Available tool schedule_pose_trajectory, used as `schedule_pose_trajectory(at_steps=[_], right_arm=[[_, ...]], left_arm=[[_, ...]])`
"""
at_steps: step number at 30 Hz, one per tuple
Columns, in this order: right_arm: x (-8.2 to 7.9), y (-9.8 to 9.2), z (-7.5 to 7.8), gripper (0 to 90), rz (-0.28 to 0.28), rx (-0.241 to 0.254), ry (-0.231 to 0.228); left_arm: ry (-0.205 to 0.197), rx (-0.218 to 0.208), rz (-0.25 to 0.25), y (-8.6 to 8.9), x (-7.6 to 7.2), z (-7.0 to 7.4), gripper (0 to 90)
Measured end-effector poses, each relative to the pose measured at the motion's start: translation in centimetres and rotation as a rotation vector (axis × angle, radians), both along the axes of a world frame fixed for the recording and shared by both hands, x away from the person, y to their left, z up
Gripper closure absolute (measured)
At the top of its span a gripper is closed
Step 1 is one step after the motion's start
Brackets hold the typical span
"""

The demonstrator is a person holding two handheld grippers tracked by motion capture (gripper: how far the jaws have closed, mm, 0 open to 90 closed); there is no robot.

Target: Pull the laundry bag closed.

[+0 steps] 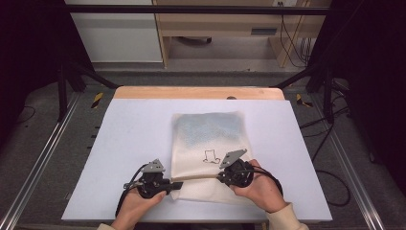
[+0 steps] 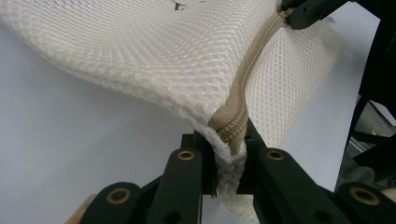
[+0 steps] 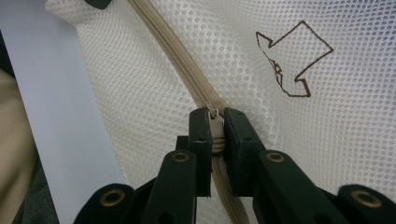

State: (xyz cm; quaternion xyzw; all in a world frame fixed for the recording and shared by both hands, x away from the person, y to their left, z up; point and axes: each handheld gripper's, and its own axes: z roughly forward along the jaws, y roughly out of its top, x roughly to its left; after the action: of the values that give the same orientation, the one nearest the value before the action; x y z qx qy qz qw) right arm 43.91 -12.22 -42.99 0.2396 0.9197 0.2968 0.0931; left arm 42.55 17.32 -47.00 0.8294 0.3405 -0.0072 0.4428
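Observation:
A white mesh bag lies on the pale table mat, with something bluish showing through its far half and a small brown outline drawing on its near half. A beige zipper runs along its near edge. My left gripper is shut on the bag's left corner at the zipper end, lifting the mesh slightly. My right gripper faces it from the right, and its jaws are shut on the zipper pull. In the left gripper view the right gripper's tip sits on the zipper at the top.
The mat covers a wooden table whose far edge shows. Black frame posts and metal rails flank the table. Cables lie on the floor to the right, and a cabinet stands behind.

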Motion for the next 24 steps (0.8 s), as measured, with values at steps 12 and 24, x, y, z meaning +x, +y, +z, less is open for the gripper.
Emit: schedule_pose_trajectory(at_steps=[12,24], right_arm=[[-0.02,-0.12,-0.21,82.2,0.003,-0.007,0.005],[-0.18,-0.67,-0.15,82.2,-0.015,-0.001,0.005]], left_arm=[[0.000,0.005,-0.004,-0.09,0.01,-0.06,83.0],[-0.004,0.009,-0.004,-0.06,0.04,-0.07,83.0]])
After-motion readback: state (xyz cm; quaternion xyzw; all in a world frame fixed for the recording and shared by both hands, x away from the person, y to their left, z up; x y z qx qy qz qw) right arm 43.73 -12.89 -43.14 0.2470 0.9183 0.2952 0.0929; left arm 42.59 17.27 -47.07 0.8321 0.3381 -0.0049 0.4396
